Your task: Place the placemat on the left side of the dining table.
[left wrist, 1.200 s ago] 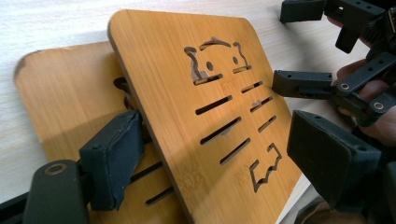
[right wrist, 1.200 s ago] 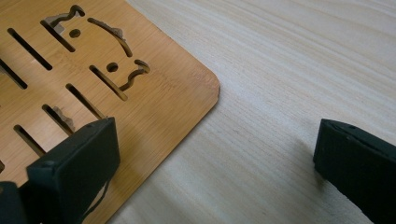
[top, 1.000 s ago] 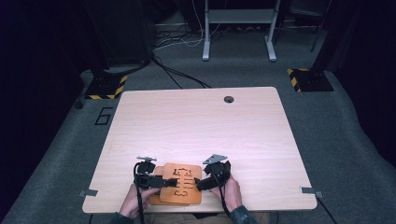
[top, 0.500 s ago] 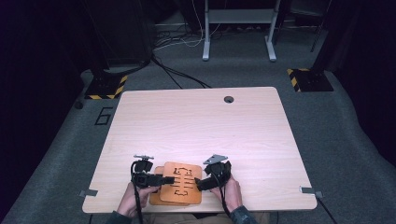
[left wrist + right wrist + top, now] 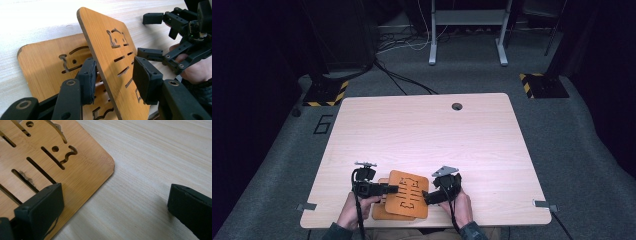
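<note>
The left gripper (image 5: 113, 82) has been closing its jaws around the tilted upper bamboo trivet (image 5: 110, 57) — pads not yet pressing; the right gripper (image 5: 115, 207) gapes wide.

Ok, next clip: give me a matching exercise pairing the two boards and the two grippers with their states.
1. upper board
2. lower board
3. left gripper
4. right gripper

a. jaws wide apart, nothing between them
b. lies flat on the table
c. tilted up on edge
d. jaws either side of the tilted board, just been closing

Pairs: 1-c, 2-b, 3-d, 4-a
</note>
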A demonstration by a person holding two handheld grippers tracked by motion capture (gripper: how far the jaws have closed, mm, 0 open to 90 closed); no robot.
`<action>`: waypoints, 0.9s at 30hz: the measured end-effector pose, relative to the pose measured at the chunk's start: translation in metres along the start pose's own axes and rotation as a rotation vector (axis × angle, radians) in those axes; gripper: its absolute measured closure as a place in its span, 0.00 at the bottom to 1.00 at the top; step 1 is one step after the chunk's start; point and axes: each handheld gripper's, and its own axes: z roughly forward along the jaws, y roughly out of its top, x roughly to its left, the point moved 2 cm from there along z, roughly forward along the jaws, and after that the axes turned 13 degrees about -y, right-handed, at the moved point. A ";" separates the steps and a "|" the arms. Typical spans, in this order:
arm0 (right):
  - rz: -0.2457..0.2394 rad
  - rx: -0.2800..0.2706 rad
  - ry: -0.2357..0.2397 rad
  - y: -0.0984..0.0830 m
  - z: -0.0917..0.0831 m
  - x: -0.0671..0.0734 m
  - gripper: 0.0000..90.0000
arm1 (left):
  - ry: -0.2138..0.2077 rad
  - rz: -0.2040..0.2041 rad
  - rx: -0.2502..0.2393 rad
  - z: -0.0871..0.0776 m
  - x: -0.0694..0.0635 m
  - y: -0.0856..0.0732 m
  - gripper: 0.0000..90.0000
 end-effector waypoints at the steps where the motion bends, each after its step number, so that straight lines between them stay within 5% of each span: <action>1: 0.000 -0.005 -0.006 0.000 -0.001 0.000 0.00 | 0.005 0.001 -0.002 0.000 -0.002 0.001 0.63; 15: 0.011 -0.027 0.004 -0.002 -0.004 -0.002 0.00 | 0.055 0.021 0.031 0.005 -0.011 0.004 0.72; 27: 0.032 -0.038 0.004 -0.004 -0.002 -0.007 0.00 | -0.006 -0.013 0.013 0.002 -0.009 0.013 0.81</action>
